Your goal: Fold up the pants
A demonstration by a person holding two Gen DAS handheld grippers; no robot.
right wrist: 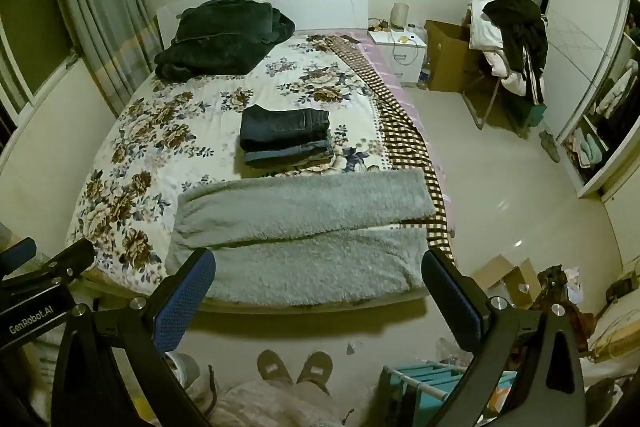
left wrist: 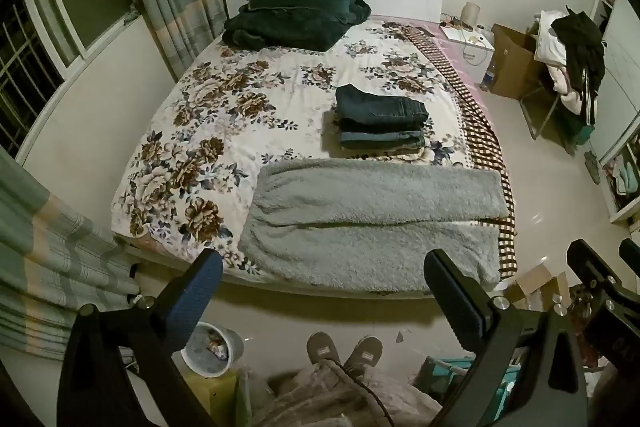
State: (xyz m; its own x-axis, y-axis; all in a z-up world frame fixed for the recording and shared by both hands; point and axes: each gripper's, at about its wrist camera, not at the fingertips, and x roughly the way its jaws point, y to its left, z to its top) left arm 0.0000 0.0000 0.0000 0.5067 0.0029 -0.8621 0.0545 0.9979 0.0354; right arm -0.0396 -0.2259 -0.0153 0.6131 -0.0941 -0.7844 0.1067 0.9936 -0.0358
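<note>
Grey fleece pants (left wrist: pixel 372 223) lie flat across the near end of the floral bed (left wrist: pixel 224 131), legs side by side, pointing right. They also show in the right wrist view (right wrist: pixel 304 231). My left gripper (left wrist: pixel 324 291) is open and empty, held above the floor just short of the bed's near edge. My right gripper (right wrist: pixel 318 291) is open and empty at the same distance; its body shows at the left wrist view's right edge (left wrist: pixel 600 283). A stack of folded jeans (left wrist: pixel 380 117) sits mid-bed, also in the right wrist view (right wrist: pixel 286 137).
A dark green blanket pile (left wrist: pixel 296 11) lies by the headboard. A bucket (left wrist: pixel 212 351), slippered feet (left wrist: pixel 344 347) and a teal rack (right wrist: pixel 432 383) are on the floor below. A clothes-laden chair (right wrist: pixel 512 39), cardboard boxes (right wrist: pixel 444 55) and wardrobe (right wrist: pixel 588 67) stand right.
</note>
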